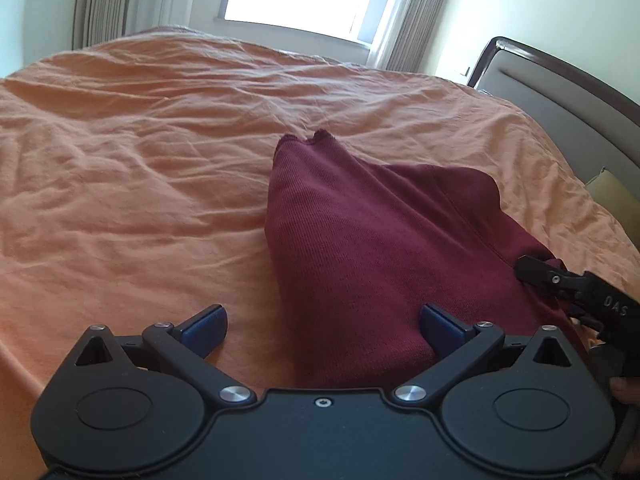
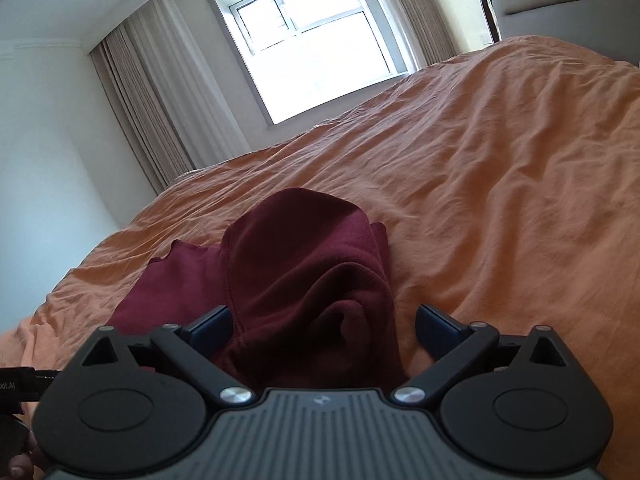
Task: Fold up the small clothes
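Note:
A dark maroon knit garment lies on the orange bed sheet, folded into a rough long shape with one flap spread to the right. My left gripper is open just above it, and the cloth's near end lies between the blue pads, close to the right one. In the right wrist view the same garment is bunched in soft folds. My right gripper stands open around its near end, with no pad pressing on it. One of the right gripper's fingers rests at the garment's right edge.
The wrinkled sheet covers the whole bed. A grey padded headboard and a pale pillow stand at the right. A bright window with beige curtains is beyond the bed's far edge. A person's hand shows at the lower left.

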{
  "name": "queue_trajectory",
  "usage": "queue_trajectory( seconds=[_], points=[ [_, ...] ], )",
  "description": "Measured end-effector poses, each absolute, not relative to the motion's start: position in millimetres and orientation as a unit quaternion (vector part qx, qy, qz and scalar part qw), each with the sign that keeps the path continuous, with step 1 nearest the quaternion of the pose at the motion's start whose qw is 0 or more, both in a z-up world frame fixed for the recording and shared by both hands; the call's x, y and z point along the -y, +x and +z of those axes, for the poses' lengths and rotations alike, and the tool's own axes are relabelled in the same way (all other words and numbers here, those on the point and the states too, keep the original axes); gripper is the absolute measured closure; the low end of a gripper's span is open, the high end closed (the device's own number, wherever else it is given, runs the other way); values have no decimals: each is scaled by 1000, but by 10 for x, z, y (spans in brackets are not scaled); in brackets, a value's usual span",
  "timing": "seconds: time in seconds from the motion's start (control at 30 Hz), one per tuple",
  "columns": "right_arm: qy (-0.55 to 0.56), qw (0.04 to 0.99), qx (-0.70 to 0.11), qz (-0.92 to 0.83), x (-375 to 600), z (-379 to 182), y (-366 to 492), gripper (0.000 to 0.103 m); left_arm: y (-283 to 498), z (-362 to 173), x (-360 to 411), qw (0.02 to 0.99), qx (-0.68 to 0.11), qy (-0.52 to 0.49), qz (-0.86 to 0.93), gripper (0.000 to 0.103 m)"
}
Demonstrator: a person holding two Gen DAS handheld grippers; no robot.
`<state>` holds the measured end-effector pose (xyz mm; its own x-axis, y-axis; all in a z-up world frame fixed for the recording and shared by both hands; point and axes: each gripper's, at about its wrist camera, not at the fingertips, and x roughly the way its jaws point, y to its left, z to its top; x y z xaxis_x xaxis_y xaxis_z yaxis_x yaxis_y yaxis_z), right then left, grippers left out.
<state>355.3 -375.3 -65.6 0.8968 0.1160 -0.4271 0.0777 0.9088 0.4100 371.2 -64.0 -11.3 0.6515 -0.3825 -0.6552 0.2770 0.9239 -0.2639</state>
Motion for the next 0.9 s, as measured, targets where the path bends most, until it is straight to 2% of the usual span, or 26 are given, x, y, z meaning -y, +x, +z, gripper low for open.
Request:
queue_trajectory(
  seconds=[0.03,0.1,0.17,0.2,0.23,0.33,0.4,0.47,0.5,0.57,0.67,0.9],
  points=[
    [215,950,-226,16,3736,-653,3545,21,3734,-127,629,903,-380,-76,-185,1],
    [216,950,-224,17,3706,-630,3531,28,3770,-138,625,899,-386,-83,-191,1],
    [211,952,-220,20,3677,-592,3511,39,3784,-133,626,897,-386,-85,-198,2],
    [211,953,-215,21,3661,-561,3492,48,3790,-126,639,895,-386,-85,-204,5],
    [206,956,-210,19,3644,-523,3478,58,3796,-120,645,893,-387,-88,-211,10],
    [189,961,-201,19,3583,-434,3467,70,3796,-84,665,888,-387,-98,-227,26],
    [179,964,-195,22,3531,-382,3463,75,3775,-49,701,893,-380,-90,-224,32],
    [167,968,-187,24,3457,-311,3471,77,3757,-22,710,897,-373,-87,-221,48],
    [161,970,-181,27,3415,-266,3478,77,3749,-8,705,898,-370,-88,-220,51],
    [150,974,-167,35,3329,-168,3489,77,3729,37,672,901,-361,-91,-222,66],
    [135,978,-150,50,3158,-36,3562,78,3708,114,591,905,-346,-97,-226,72],
    [130,977,-133,104,2625,104,3878,78,3645,447,288,934,-290,-78,-193,73]
  ],
)
